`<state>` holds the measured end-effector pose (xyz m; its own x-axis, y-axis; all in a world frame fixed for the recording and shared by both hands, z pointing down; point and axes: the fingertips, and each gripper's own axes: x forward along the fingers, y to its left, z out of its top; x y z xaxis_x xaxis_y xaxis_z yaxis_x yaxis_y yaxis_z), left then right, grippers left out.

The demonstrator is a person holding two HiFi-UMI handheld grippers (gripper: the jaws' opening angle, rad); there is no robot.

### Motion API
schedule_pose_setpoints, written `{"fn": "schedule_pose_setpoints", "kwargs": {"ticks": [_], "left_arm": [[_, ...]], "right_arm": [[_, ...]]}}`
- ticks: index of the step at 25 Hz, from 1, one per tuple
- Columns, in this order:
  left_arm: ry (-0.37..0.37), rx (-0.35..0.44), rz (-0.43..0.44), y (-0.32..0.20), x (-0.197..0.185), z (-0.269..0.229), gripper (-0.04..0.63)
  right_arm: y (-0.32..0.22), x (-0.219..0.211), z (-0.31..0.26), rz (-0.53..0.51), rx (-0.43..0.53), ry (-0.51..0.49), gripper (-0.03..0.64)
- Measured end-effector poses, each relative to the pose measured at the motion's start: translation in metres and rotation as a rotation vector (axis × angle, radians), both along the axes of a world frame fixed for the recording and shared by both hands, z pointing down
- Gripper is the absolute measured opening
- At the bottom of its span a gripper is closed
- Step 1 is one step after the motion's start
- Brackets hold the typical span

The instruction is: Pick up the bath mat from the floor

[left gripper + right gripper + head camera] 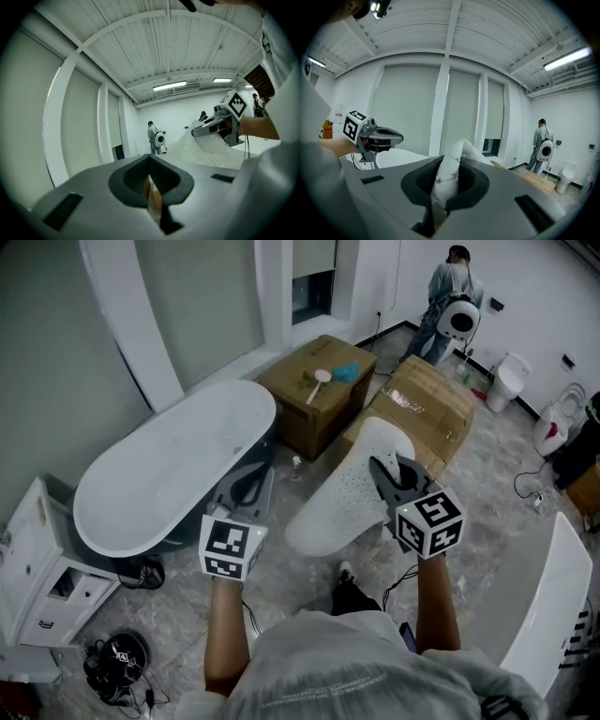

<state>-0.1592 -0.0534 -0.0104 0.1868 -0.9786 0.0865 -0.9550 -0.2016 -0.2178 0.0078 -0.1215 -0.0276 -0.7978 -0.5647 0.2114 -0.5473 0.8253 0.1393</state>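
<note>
The white bath mat (342,495), dotted with small holes, hangs off the floor in front of me. My right gripper (381,472) is shut on its upper edge. In the right gripper view the bunched white mat (451,169) is pinched between the jaws of the right gripper (442,199). My left gripper (247,482) is held low beside the bathtub, apart from the mat. In its own view the left gripper (151,190) has its jaws together with nothing held. That view also shows the mat (206,151) draped below the right gripper (199,130).
A white bathtub (169,460) lies at the left. Two cardboard boxes (314,399) (427,404) stand behind the mat, one carrying a brush (319,381) and a teal cloth (347,371). A person (452,292) stands far back near a toilet (511,381). A white cabinet (37,568) and cables (117,657) sit at bottom left.
</note>
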Motion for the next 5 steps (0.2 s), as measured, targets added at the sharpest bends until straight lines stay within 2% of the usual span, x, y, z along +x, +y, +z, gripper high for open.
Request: {"fn": "schedule_pose_setpoints", "kwargs": {"ticks": [5], "left_arm": [[0.004, -0.045, -0.007, -0.004, 0.000, 0.017, 0.011]], "right_arm": [[-0.004, -0.002, 0.007, -0.006, -0.007, 0.009, 0.031]]}}
